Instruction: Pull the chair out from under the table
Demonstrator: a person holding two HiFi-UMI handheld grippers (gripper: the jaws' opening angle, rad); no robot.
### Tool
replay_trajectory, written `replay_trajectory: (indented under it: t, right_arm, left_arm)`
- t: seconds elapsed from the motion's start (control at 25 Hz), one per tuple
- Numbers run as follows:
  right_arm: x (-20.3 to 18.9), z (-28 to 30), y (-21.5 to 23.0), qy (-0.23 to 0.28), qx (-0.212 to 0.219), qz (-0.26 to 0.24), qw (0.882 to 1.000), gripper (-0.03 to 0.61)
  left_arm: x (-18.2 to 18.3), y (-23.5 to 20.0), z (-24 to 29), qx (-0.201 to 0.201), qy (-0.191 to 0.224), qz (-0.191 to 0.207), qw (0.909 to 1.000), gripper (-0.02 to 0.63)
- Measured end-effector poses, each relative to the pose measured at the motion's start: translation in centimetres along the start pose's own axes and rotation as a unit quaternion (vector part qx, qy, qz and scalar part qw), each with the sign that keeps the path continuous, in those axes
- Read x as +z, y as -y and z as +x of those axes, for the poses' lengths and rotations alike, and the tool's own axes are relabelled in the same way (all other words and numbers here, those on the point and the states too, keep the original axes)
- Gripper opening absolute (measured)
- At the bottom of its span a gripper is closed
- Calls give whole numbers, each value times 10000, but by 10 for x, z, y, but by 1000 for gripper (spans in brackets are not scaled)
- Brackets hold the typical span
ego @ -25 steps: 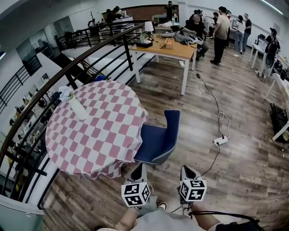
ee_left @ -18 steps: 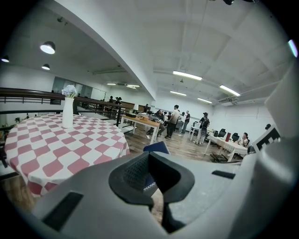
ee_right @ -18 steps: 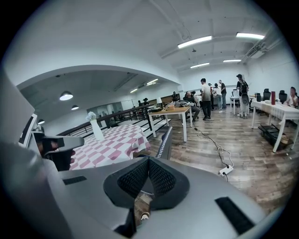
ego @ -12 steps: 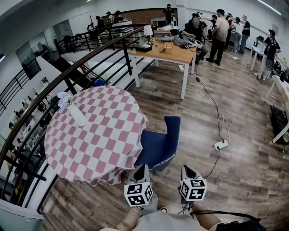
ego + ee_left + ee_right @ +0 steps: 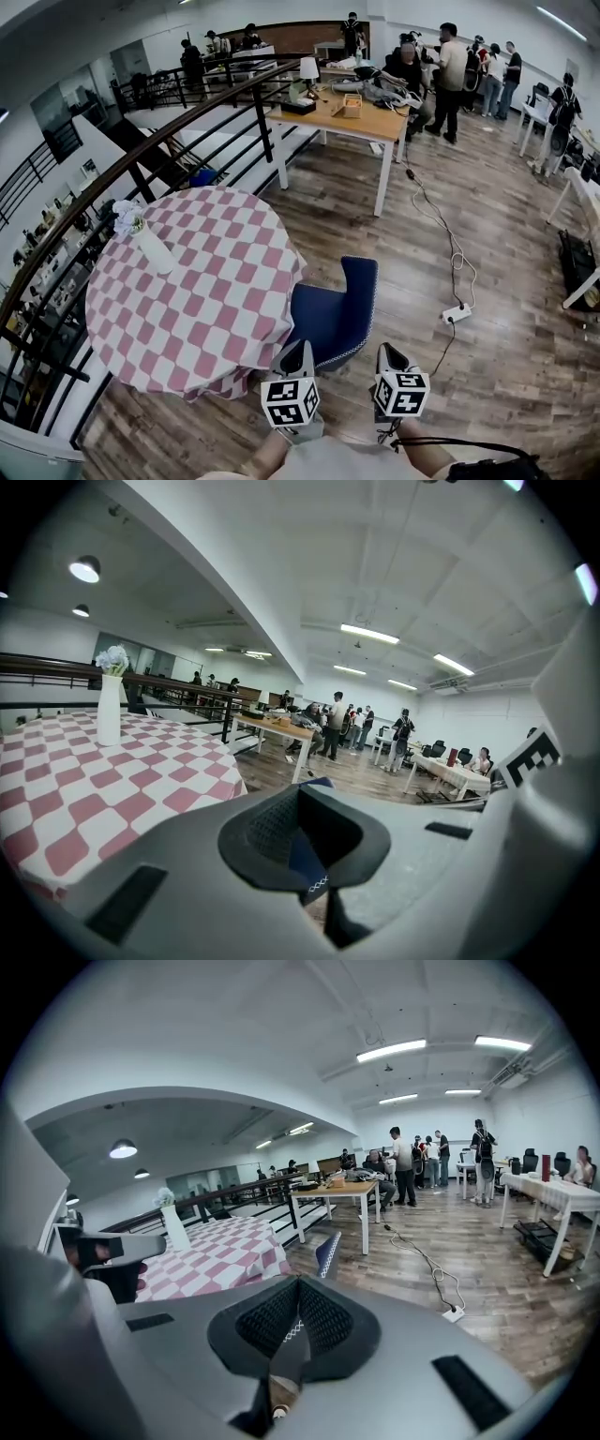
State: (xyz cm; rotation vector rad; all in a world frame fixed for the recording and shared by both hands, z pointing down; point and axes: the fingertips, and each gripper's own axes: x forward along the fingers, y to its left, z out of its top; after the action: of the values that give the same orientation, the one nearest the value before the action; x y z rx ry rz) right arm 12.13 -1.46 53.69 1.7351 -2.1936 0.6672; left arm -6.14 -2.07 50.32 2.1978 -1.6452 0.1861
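A person holding two grippers stands at a blue chair (image 5: 328,314) drawn up to a round table (image 5: 187,281) draped in a pink-and-white checked cloth. The chair faces the table. Its front-to-back line runs left to right across the head view, with the front of the seat under the cloth's overhang. Its tall backrest stands upright on the far side from the table, at the right. A white-stitched rim curves round the side of the chair nearest the person.

The left gripper (image 5: 297,352) meets that rim near the table end, and its jaws are clamped on a fold of blue fabric with the stitching showing between them. The right gripper (image 5: 387,354) sits just beside the backrest end. Its jaws are pressed together with only a thin dark strip of stitched rim at their seam.

A white vase (image 5: 150,246) of pale flowers stands upright on the far side of the cloth, near a dark railing (image 5: 141,155). On the wood floor (image 5: 506,375) to the right lies a power strip (image 5: 457,315) on a long cable. Further back, people (image 5: 450,66) gather round a wooden-topped desk (image 5: 352,111).
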Motion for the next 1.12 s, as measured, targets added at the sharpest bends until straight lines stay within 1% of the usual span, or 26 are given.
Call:
replay_trajectory:
  t: [0.48, 0.72, 0.92, 1.04, 1.12]
  right_arm:
    - [50, 81, -9, 141, -145, 87, 9998, 18]
    - [68, 119, -16, 106, -228, 164, 9996, 18]
    - [86, 148, -23, 127, -124, 270, 9995, 18]
    - [93, 161, -21, 159, -126, 329, 9993, 18]
    - [93, 165, -16, 157, -185, 389, 9989, 18]
  left_arm:
    - [38, -35, 74, -218, 25, 90, 9997, 3]
    - [48, -55, 106, -325, -61, 75, 9994, 3]
    - [65, -70, 134, -411, -42, 111, 9991, 3]
    - [66, -73, 148, -476, -63, 103, 9988, 3]
    - [59, -74, 156, -503, -155, 57, 9986, 3]
